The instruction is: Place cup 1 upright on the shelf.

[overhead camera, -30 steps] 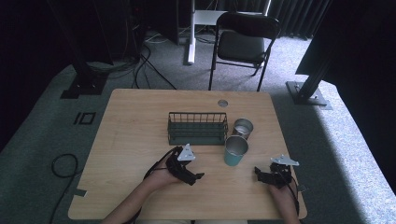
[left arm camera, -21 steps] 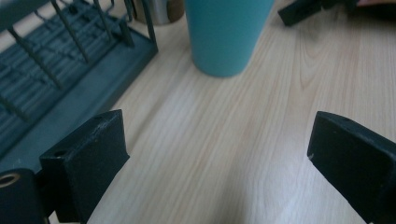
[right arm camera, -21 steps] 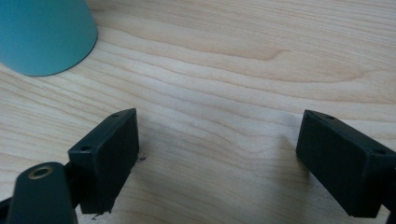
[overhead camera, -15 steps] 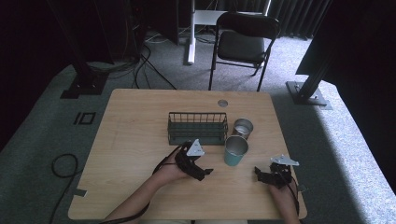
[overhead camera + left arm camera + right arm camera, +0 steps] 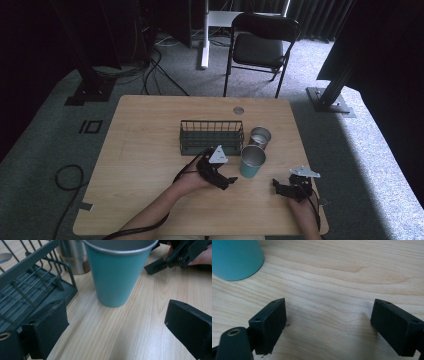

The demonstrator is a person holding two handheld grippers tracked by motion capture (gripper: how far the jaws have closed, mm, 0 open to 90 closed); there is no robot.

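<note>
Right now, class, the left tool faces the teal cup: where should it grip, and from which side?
Grip the teal cup across its lower wall, coming level from the person's side. It stands upright and tapers downward, so the open left tool spans it there. The rack and steel cup crowd its far side.

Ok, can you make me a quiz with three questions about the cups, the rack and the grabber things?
1. Where is the blue cup?
A. inside the wire rack
B. on the table, beside the rack
C. on the chair

2. How many cups stand on the table?
A. one
B. two
C. four

3. How are the jaws of the left gripper?
A. spread apart, holding nothing
C. closed on the rack
B. closed on the blue cup

Answers: 1 B, it stands on the wood near the rack's right end. 2 B, the blue cup and a silver cup. 3 A, bare table shows between them.
</note>
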